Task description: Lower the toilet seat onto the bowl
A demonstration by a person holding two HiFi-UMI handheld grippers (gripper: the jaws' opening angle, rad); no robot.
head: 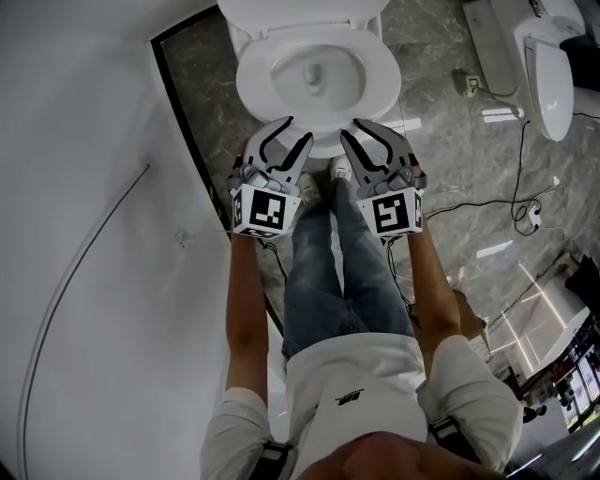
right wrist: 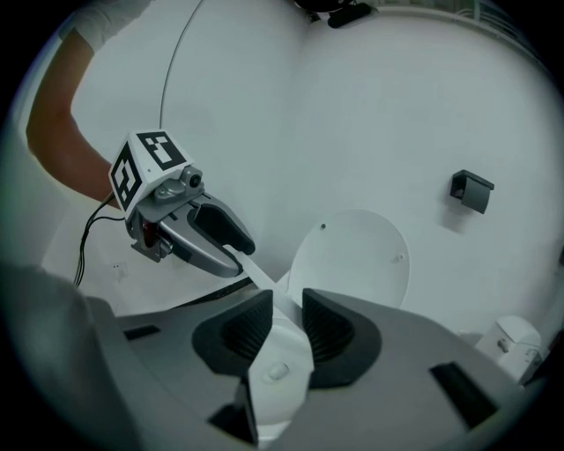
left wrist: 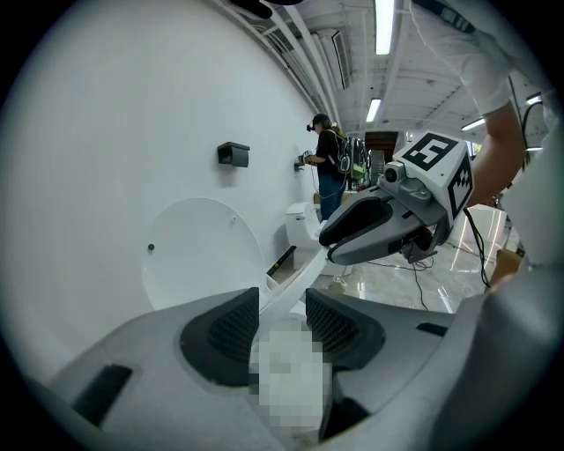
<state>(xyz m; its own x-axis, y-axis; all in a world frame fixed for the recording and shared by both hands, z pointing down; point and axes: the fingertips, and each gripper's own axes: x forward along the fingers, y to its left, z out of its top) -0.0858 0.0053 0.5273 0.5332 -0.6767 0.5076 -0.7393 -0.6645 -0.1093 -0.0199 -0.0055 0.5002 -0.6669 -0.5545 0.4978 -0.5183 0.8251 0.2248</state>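
Head view showed my left hand-held gripper [head: 298, 129] and right hand-held gripper [head: 349, 128] each pinching the near rim of the toilet seat [head: 380, 75], which lay low over the bowl [head: 314, 70], lid [head: 300, 11] upright beyond.

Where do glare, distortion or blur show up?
Head view: sharp, glare streaks on the glossy grey marble floor. Left gripper view: fisheye bending, long ceiling strip lights blown out. Right gripper view: same fisheye, even light, white plastic toilet seat soft up close.
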